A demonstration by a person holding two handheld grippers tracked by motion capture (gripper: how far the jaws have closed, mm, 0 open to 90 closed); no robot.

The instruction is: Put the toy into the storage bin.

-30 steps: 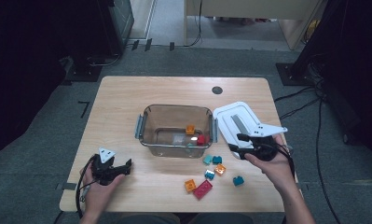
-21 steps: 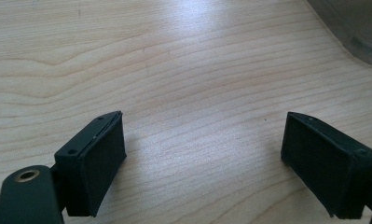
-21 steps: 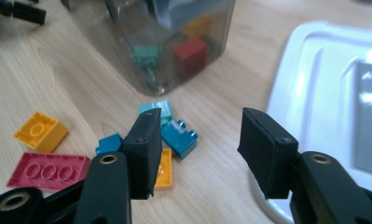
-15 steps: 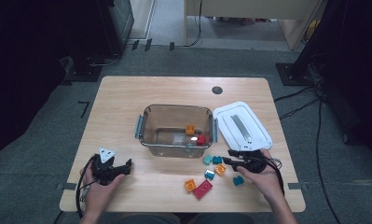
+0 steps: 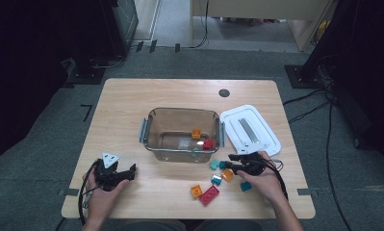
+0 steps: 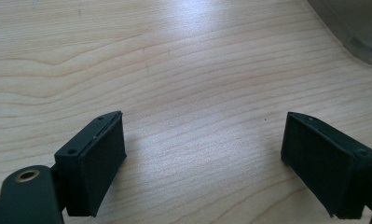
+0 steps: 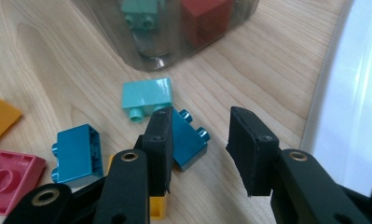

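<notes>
We bring the right gripper [image 7: 197, 154] down over the loose bricks at lower centre of the table, its jaws just narrowed but gripping nothing, the blue brick [image 7: 189, 138] beside its left jaw, near the bin [image 5: 182, 132]. Our left gripper [image 6: 221, 163] idles wide open.
</notes>
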